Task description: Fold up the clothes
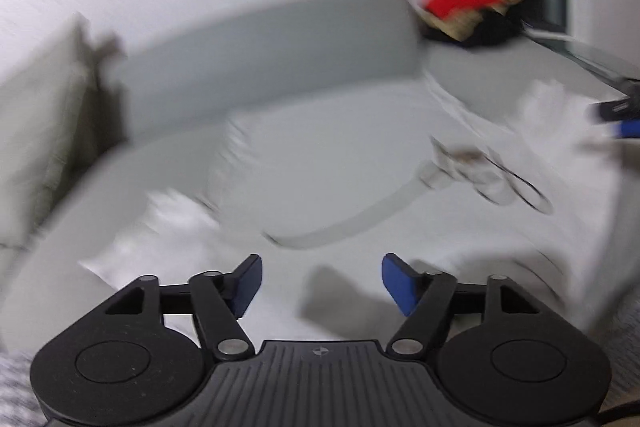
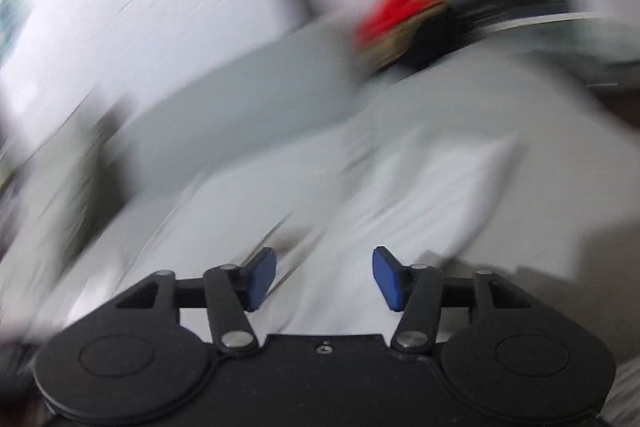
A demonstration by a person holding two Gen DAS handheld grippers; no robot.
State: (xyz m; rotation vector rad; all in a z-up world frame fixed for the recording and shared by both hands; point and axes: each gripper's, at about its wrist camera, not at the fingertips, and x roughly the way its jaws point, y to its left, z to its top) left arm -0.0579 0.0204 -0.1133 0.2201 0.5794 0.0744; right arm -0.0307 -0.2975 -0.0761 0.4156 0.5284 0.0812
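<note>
Across the middle of the grey bed (image 1: 500, 67), a white garment (image 1: 360, 163) lies spread out, reaching from near the left gripper (image 1: 322, 283) toward the right edge of the mattress. Both views are smeared with blur, so its fine detail is hard to read. From the left wrist camera it looks pale, thin and crumpled, with a curved greyish band, a neckline or hem, arcing through its middle and a small dark squiggle of print or cord beside that band. One bunched white fold sits at the left, another rises at the right near a blue-tipped tool (image 1: 618, 119), which is the right gripper seen from outside. In the right wrist view the garment (image 2: 420, 187) shows as flat white panels with soft creases, lying directly under and ahead of the right gripper (image 2: 325, 277).

Both grippers have their blue pads spread wide apart with nothing between them, hovering just above the cloth.

At the far corner of the bed, a red and tan pile (image 1: 464, 3) rests on something black, beside a grey headboard (image 1: 272, 51).
</note>
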